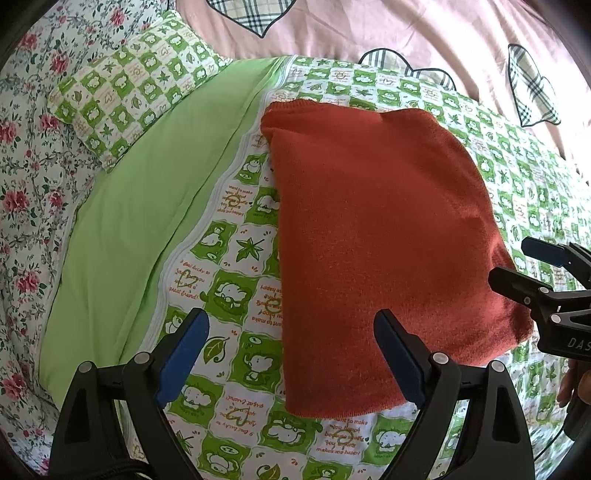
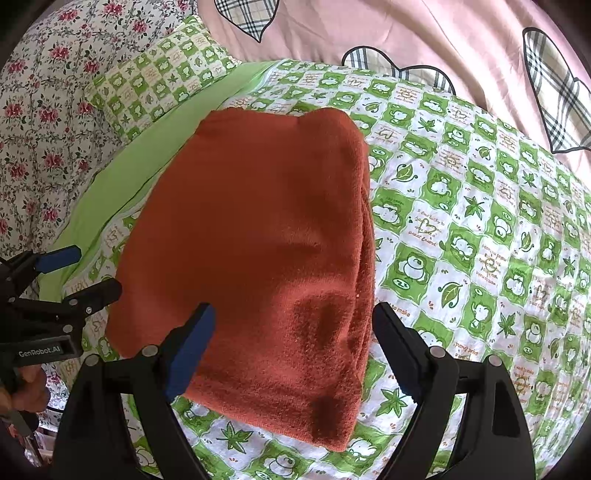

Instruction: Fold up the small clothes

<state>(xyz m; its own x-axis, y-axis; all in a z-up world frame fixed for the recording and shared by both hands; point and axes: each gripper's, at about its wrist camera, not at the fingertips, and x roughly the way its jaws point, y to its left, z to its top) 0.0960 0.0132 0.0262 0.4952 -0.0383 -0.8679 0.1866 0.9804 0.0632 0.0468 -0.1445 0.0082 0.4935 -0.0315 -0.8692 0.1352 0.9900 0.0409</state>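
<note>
A rust-red knitted garment lies folded into a thick rectangle on the green checked quilt. In the left wrist view my left gripper hovers open over the garment's near left edge, one blue pad over the quilt and the other over the cloth, holding nothing. The right gripper shows at the right edge by the garment's right side, also open. In the right wrist view the garment fills the middle. My right gripper stands open above its near right part, empty. The left gripper is open at the left edge.
A plain green sheet runs left of the quilt, with a green checked pillow and floral fabric beyond. A pink blanket with plaid hearts lies at the back. A hand grips the left tool.
</note>
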